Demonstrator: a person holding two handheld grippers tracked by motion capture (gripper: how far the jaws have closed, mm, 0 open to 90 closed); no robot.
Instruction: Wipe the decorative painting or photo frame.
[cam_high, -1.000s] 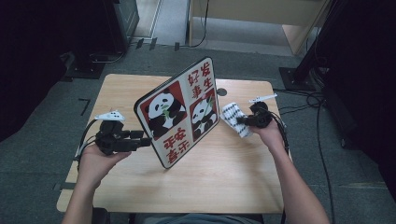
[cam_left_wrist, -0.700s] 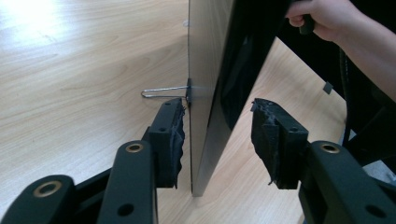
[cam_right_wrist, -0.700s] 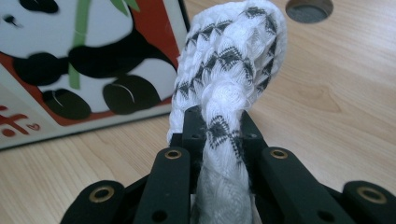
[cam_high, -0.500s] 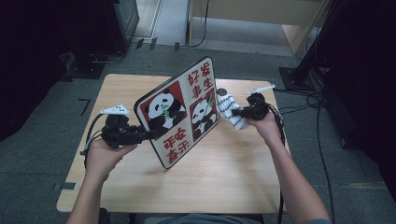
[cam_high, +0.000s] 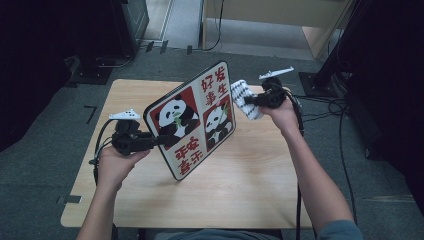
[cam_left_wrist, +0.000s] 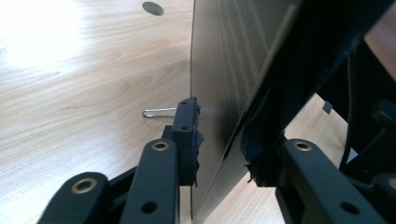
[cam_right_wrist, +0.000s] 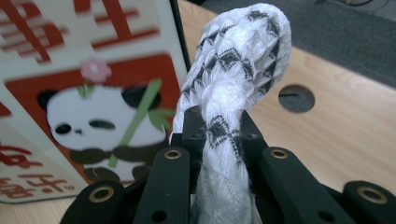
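Left gripper (cam_high: 159, 140) jaws just been closing, now pinching left edge of panda board (cam_high: 192, 119), held tilted upright above table (cam_high: 260, 175) centre. Right gripper (cam_high: 248, 100) clamps folded cloth (cam_high: 246, 98) beside board's top right edge. Step: wiping about to begin. Next: press cloth onto printed face, board kept steady.

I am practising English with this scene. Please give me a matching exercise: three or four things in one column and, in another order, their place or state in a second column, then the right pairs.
Things:
1. panda board
2. cloth
3. table
4. wire stand

States:
a. white with black pattern, clamped in the right gripper
b. light wood, with a round hole
c. stands on edge, between the jaws of the left gripper
d. thin metal, sticks out behind the board

Pairs: 1-c, 2-a, 3-b, 4-d
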